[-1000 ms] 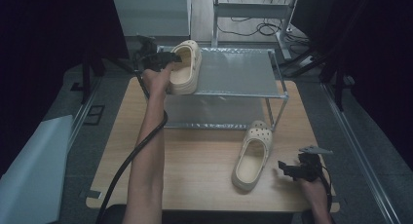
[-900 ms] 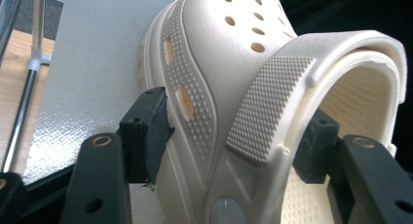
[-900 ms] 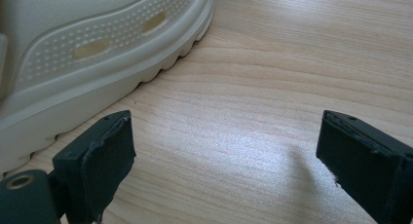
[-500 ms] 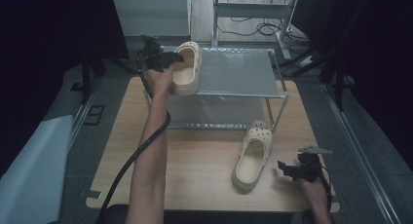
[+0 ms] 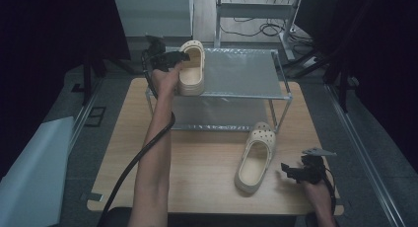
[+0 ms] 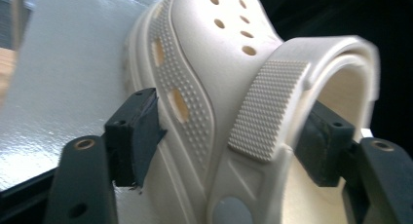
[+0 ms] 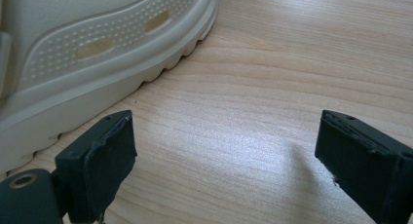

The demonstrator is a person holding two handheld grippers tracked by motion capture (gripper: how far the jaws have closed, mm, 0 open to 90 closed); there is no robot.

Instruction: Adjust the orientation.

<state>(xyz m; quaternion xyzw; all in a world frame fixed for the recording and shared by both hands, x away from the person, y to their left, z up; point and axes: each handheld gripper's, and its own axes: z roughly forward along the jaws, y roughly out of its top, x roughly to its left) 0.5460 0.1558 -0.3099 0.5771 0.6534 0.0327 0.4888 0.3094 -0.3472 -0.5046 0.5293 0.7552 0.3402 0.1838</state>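
Two cream clogs show in the high view. One clog (image 5: 191,68) sits on the top shelf of a metal rack (image 5: 241,71), at that shelf's left end, toe toward the far edge of the bench (image 5: 197,172). The left tongs (image 5: 170,59) reach it from the left side, at the end of a long forearm, with a black cable trailing back toward the near edge. The second clog (image 5: 255,157) lies on the bench in front of the rack's right leg, toe pointing toward the rack. The right tongs (image 5: 291,171) hover near the bench's near right corner, just beside that clog's heel, apart from it.

From the left gripper view, the left tongs (image 6: 229,136) straddle the shelf clog's (image 6: 214,87) side wall near the strap: one pad lies outside against the dotted side, the other inside the opening, pinching the wall.

From the right gripper view, the right tongs (image 7: 229,160) stand spread wide over bare wood, holding nothing. The bench clog's (image 7: 97,53) ribbed sole lies just beyond the left pad, not touching it.
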